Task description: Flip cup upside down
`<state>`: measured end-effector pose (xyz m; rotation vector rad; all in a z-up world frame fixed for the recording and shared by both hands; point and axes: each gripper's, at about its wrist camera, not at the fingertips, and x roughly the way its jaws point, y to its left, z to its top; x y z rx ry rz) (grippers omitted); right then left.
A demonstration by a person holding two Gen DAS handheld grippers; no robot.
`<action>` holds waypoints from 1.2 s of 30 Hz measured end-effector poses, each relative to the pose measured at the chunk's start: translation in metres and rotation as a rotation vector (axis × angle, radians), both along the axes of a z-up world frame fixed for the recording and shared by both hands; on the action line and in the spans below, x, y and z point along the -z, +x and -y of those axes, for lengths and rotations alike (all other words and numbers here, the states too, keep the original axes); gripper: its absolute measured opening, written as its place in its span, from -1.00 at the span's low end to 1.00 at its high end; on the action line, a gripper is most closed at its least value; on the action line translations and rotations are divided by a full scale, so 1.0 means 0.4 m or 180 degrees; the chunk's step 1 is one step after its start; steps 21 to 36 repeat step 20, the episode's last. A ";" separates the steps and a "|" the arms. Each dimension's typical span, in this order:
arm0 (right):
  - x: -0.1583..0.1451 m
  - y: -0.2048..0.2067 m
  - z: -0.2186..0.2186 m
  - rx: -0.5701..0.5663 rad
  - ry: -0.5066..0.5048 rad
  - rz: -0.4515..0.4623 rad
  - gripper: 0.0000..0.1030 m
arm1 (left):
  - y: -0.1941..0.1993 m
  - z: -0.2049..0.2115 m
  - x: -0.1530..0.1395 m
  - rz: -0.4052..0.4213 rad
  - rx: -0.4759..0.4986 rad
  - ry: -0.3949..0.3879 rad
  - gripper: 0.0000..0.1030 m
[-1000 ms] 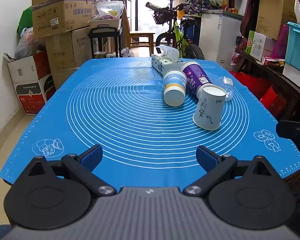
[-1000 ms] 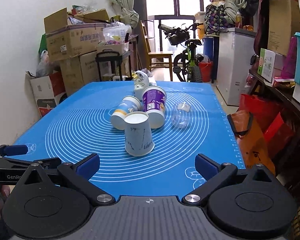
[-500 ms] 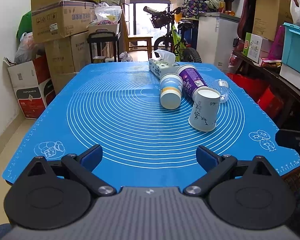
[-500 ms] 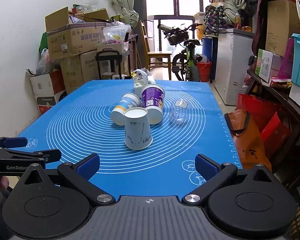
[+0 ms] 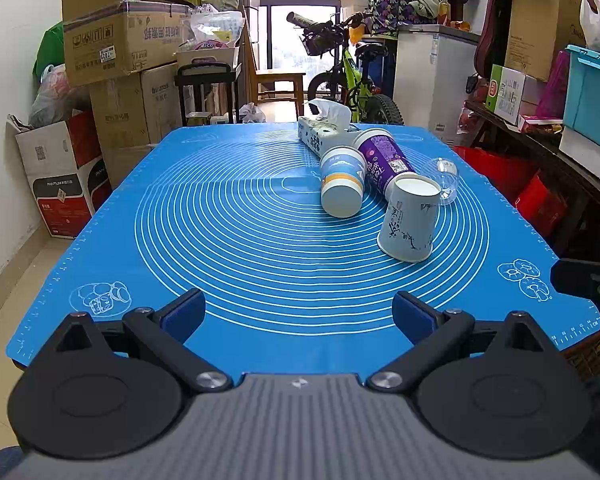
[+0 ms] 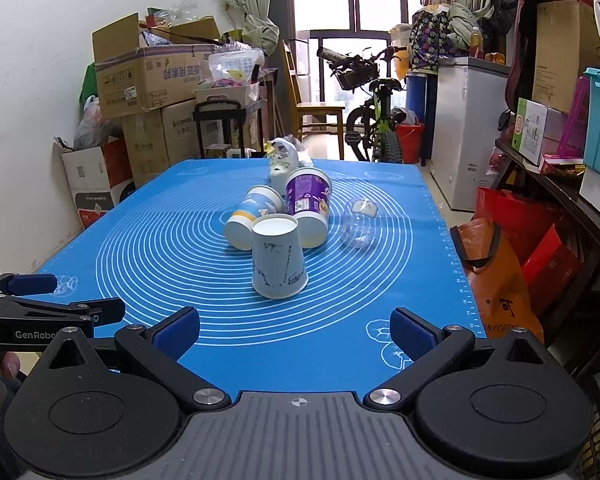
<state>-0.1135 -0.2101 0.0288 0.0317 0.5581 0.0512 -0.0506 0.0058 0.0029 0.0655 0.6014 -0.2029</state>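
A white paper cup with dark drawings point(image 5: 409, 220) point(image 6: 278, 260) stands upside down on the blue mat point(image 5: 240, 220), its wide rim on the mat and its base up. My left gripper point(image 5: 298, 316) is open and empty at the mat's near edge, well short of the cup. My right gripper point(image 6: 296, 330) is open and empty, also at the near edge, with the cup straight ahead. The left gripper also shows at the left edge of the right wrist view point(image 6: 40, 300).
Behind the cup lie a blue-and-yellow cup point(image 5: 342, 184) and a purple cup point(image 5: 384, 160) on their sides, a clear plastic cup point(image 5: 442, 178) and a tissue pack point(image 5: 324, 132). Boxes stand left of the table; shelves and bags stand right.
Both grippers have drawn back a little toward the near edge and stayed open. The cup stands where it was.
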 end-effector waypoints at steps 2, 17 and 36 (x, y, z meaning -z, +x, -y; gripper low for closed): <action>0.000 -0.002 0.000 0.0002 0.0004 0.0003 0.95 | 0.000 0.000 0.000 0.0000 0.0004 0.0003 0.92; -0.001 -0.001 0.002 0.0005 0.0009 -0.0008 0.95 | -0.004 0.002 -0.003 -0.0011 0.0020 0.0004 0.92; -0.003 0.004 0.005 0.0010 0.0019 -0.0011 0.95 | -0.006 0.006 -0.004 -0.0014 0.0027 0.0023 0.92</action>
